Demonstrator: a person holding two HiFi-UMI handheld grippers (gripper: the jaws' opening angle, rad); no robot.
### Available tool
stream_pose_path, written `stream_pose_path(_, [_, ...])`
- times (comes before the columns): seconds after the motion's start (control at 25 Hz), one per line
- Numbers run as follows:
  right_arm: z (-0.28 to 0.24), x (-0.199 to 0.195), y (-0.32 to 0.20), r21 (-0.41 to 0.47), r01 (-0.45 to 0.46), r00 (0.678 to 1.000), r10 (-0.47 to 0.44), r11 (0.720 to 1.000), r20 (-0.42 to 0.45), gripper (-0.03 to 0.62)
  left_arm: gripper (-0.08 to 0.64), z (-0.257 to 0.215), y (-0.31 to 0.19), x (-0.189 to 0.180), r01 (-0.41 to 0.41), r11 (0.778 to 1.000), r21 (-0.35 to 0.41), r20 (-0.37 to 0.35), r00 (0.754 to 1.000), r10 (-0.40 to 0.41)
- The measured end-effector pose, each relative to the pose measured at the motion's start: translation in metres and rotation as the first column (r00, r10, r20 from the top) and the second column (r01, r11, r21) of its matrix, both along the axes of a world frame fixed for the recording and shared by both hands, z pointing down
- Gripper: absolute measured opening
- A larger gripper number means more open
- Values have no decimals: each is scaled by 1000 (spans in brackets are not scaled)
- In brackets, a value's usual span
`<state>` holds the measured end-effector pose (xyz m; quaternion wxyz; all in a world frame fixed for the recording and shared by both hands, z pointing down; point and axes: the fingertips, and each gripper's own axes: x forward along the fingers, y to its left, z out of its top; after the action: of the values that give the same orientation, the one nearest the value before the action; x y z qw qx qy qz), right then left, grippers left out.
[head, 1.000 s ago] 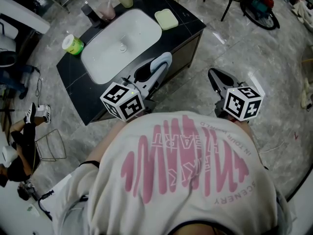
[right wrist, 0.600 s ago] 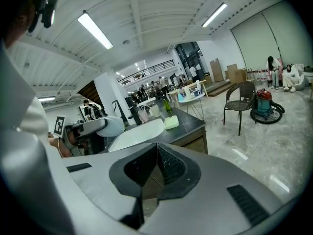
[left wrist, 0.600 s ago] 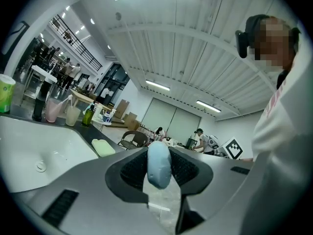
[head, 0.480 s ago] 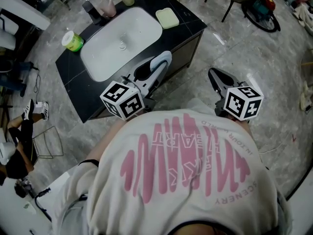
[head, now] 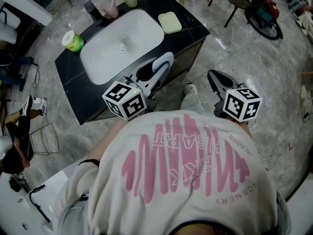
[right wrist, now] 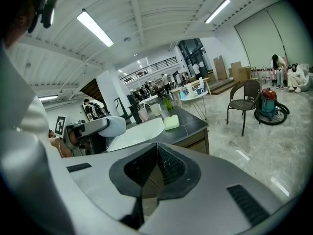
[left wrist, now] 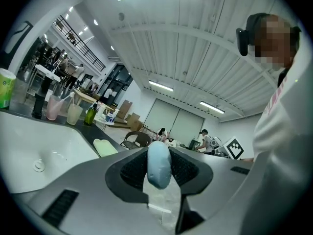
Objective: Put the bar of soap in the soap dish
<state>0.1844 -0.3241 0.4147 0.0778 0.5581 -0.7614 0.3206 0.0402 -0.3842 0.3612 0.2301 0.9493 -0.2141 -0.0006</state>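
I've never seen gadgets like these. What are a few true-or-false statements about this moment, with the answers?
1. The left gripper has its jaws clamped on a pale blue bar of soap. True.
2. The soap lies in the green soap dish. False: it is between the left jaws, away from the dish.
3. The right gripper has its jaws shut on nothing. True.
4. The soap dish sits inside the sink. False: it rests on the dark counter beside the sink.

I see the bar of soap as smooth and matt, the left gripper as matt grey plastic with ribbed black pads. The counter looks dark and glossy. The basin is glossy white and the floor is polished, marble-veined.
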Motion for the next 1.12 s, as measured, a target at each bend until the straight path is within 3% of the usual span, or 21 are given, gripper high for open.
stream_pose_path(1.12, [21, 76, -146, -63, 186, 983, -184, 981, 26, 17, 129, 29, -111, 69, 161, 985, -64, 57, 986, -158])
